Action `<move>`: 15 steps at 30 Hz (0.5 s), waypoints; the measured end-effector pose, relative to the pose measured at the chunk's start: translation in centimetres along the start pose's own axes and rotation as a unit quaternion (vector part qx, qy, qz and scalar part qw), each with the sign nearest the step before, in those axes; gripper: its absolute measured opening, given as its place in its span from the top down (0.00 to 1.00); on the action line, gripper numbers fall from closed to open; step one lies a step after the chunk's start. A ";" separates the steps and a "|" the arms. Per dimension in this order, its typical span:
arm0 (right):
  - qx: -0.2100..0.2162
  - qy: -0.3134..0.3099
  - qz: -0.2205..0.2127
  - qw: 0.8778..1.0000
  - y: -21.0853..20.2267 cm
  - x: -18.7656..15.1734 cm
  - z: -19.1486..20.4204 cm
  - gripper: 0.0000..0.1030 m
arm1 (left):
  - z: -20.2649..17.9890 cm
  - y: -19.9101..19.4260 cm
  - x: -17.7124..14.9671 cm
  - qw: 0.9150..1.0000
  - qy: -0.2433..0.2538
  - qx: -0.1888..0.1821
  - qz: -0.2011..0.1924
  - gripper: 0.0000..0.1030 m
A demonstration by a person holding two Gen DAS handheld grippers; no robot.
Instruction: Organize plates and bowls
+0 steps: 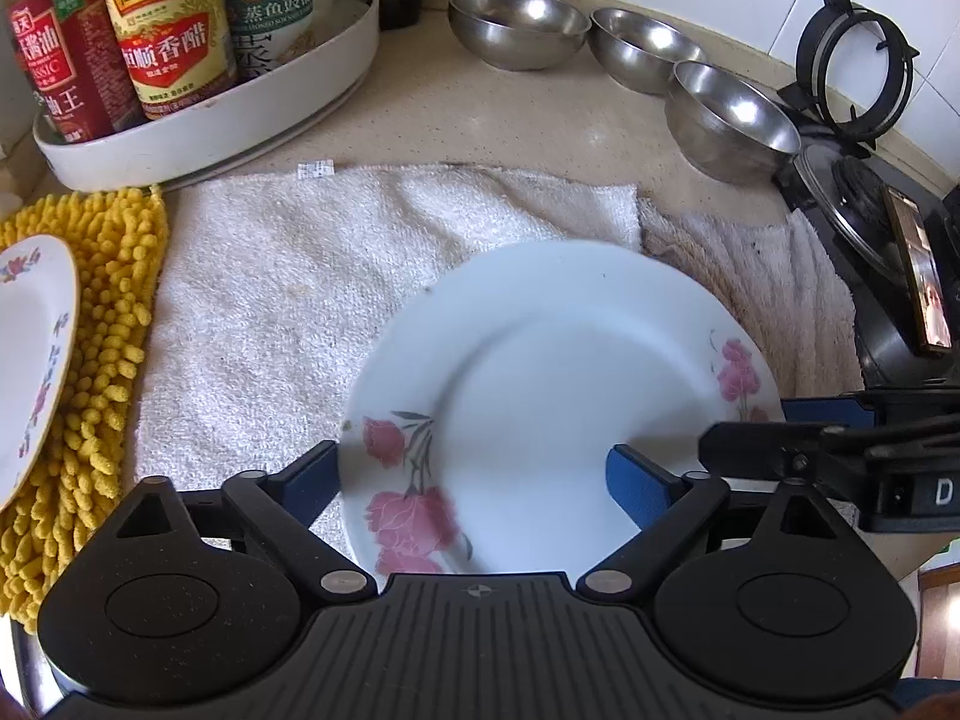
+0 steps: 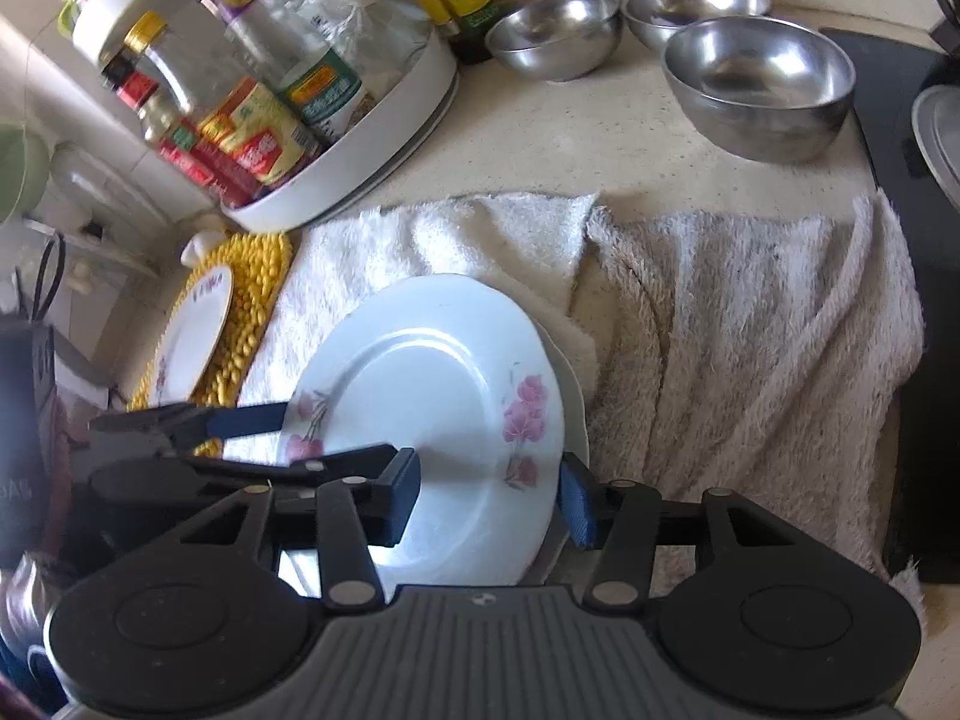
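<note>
Both grippers angle steeply down over the white round plate with pink flowers (image 1: 558, 384), which lies on a white towel (image 1: 288, 300) on the beige surface (image 1: 540, 120). The left gripper (image 1: 474, 474) has wide fingers straddling the plate's near rim, touching nothing. The right gripper (image 2: 489, 492) has fingers parted across the rim, pads apparently clear. Three empty steel bowls (image 1: 516, 30) stand behind.

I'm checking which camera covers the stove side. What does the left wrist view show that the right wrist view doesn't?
Only the left wrist view: the black burner ring and a phone on the stove. Only the right wrist view: a second plate's rim under the pink-flowered plate. Both: that plate, three steel bowls, the white towel.
</note>
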State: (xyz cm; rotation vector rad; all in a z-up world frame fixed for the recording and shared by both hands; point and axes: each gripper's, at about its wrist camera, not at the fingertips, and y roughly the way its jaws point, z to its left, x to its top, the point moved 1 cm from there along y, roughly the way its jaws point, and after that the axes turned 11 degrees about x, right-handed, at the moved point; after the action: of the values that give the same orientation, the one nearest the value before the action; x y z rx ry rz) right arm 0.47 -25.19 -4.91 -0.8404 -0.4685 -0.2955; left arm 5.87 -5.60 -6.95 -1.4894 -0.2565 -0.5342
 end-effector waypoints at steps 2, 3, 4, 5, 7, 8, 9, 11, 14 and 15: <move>-0.004 -0.001 0.002 1.000 -0.7 0.3 -0.4 0.36 | 0.6 -0.1 0.0 1.000 -0.010 -0.011 0.000 0.08; -0.004 -0.003 -0.007 1.000 -1.4 0.5 -0.5 0.36 | 0.8 -0.3 0.1 1.000 -0.014 -0.009 -0.002 0.08; -0.006 -0.007 -0.019 1.000 -2.1 0.9 -0.5 0.36 | 0.9 -0.3 0.2 1.000 -0.016 -0.009 -0.005 0.08; -0.010 -0.013 -0.030 0.999 -2.8 1.2 -0.4 0.36 | 1.0 -0.4 0.2 1.000 -0.017 -0.009 -0.006 0.08; -0.020 -0.027 -0.062 0.998 -3.9 2.5 -0.4 0.36 | 1.1 -0.5 0.5 1.000 -0.021 -0.012 -0.010 0.08; -0.024 -0.033 -0.073 0.996 -3.8 3.3 -0.5 0.36 | 1.0 -0.5 0.6 1.000 -0.021 -0.014 -0.012 0.08; -0.022 -0.030 -0.081 0.996 -3.4 4.2 -0.9 0.36 | 1.0 -0.4 0.6 1.000 -0.022 -0.015 -0.012 0.07; -0.005 -0.008 -0.083 0.997 -1.8 5.7 -2.0 0.36 | 0.8 -0.2 0.7 0.999 -0.024 -0.018 -0.011 0.07; 0.038 0.041 -0.077 0.995 0.8 7.3 -3.9 0.36 | 0.9 -0.2 0.6 0.999 -0.026 -0.023 -0.009 0.06; 0.053 0.061 -0.070 0.994 1.7 7.6 -4.5 0.36 | 1.0 -0.1 0.5 0.999 -0.027 -0.024 -0.008 0.06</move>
State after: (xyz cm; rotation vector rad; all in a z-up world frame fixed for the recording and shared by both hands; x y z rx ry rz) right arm 8.99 -28.13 -4.73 -0.6822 -0.4260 -0.4453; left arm 6.44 -4.68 -6.49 -1.5504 -0.3003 -0.5164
